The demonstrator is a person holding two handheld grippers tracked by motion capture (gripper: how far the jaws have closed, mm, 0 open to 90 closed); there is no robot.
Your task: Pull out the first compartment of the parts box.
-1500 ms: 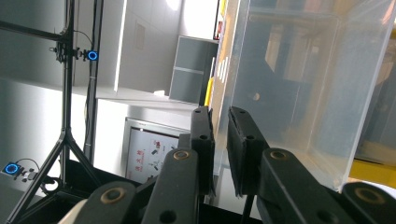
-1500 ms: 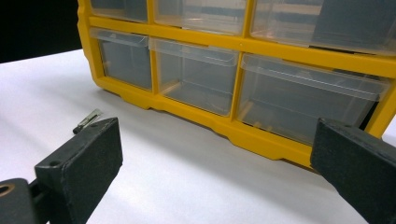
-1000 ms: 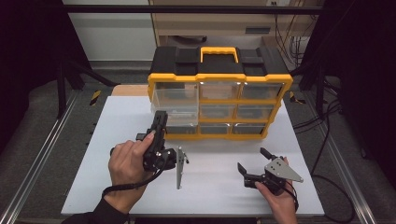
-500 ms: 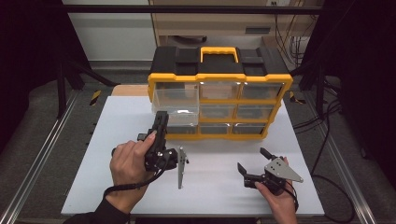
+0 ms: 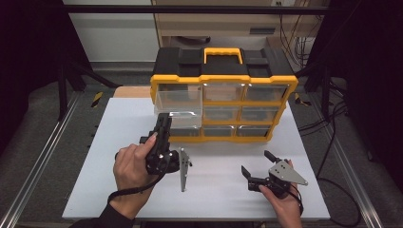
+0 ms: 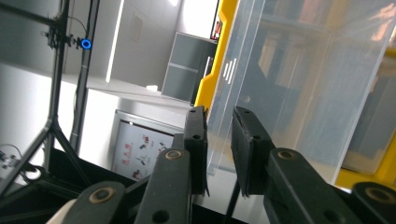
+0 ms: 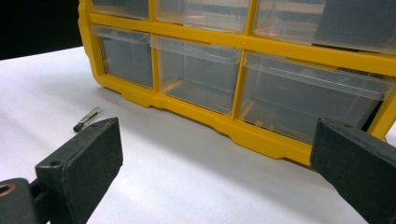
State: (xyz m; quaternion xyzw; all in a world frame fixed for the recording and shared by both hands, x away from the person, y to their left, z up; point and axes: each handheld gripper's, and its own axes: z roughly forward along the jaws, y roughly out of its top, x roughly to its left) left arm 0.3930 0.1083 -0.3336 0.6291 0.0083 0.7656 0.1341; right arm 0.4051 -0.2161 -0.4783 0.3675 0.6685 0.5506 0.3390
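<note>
White tabletop [image 5: 119,185] carries a yellow and black organizer cabinet [image 5: 223,78] with clear plastic drawers, and dark floor lies around it. One clear drawer [image 5: 178,111], in the left column, is pulled out toward the person. The left gripper [image 5: 164,124] reaches up to its front edge. In the left gripper view the thin front wall of the drawer [image 6: 243,93] stands in the narrow gap between the two black jaws; these have just been opening a little, and the pads seem no longer to press on it. The right gripper [image 5: 256,164] rests low on the table, well apart from the cabinet, its jaws wide and holding nothing. A small metal piece [image 7: 88,118] lies on the table near the cabinet.
</note>
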